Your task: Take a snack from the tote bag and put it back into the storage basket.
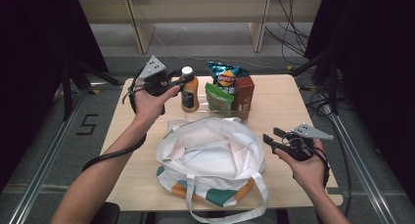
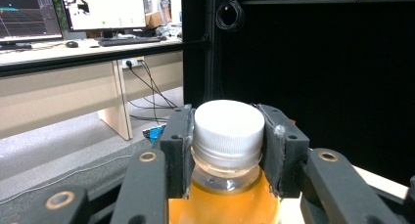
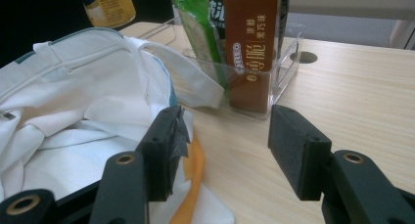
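Gripping a juice bottle by its neck: left claw [image 2: 227, 150] clamped, right claw [image 3: 222, 145] open and empty.

Item one, left claw, upper left of centre in the high view [image 1: 178, 80]: both pads pressed against the white cap [image 2: 229, 128] and neck of the orange juice bottle [image 1: 190, 90], which stands upright just left of the clear tray [image 3: 286, 67]. Item two, clear tray at upper centre: holds a brown carton [image 1: 243, 93], a green packet [image 1: 218, 98] and a blue crisp bag [image 1: 225, 77], all upright. Item three, right claw, lower right of the high view [image 1: 272, 137]: jaws parted, nothing between them, hovering beside the right edge of the white tote bag [image 1: 210, 150]. Item four, tote bag: lying open at centre of the wooden desk [image 1: 284, 101], with teal and orange patches along its lower side.
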`<action>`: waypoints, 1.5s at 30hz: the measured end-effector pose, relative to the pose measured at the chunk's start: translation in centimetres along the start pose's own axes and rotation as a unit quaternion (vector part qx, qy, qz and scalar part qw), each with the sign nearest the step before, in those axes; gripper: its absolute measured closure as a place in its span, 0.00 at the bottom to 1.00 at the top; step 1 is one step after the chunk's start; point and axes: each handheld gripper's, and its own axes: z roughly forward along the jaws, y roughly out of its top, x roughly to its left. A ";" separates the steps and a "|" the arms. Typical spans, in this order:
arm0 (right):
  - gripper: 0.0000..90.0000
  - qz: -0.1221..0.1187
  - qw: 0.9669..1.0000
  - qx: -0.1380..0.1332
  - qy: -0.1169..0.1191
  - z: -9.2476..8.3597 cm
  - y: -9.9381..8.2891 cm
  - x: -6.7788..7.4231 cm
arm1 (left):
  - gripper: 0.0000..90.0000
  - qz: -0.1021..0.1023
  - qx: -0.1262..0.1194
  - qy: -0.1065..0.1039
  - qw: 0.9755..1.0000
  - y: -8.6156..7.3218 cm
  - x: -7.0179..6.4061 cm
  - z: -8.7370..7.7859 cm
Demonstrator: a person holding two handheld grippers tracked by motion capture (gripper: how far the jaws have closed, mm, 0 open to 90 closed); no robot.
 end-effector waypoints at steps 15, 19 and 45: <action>0.53 -0.001 1.000 -0.001 0.007 0.1 -0.1 -0.1 | 0.65 -0.002 0.006 0.002 1.000 -0.5 0.6 1.2; 0.53 -0.005 1.000 -0.004 0.007 0.1 -0.1 -0.1 | 0.65 -0.004 0.008 0.004 1.000 -0.7 0.9 1.4; 0.53 0.001 1.000 0.002 0.009 0.1 -0.1 -0.1 | 0.65 -0.002 0.023 0.026 0.999 -1.5 1.8 2.8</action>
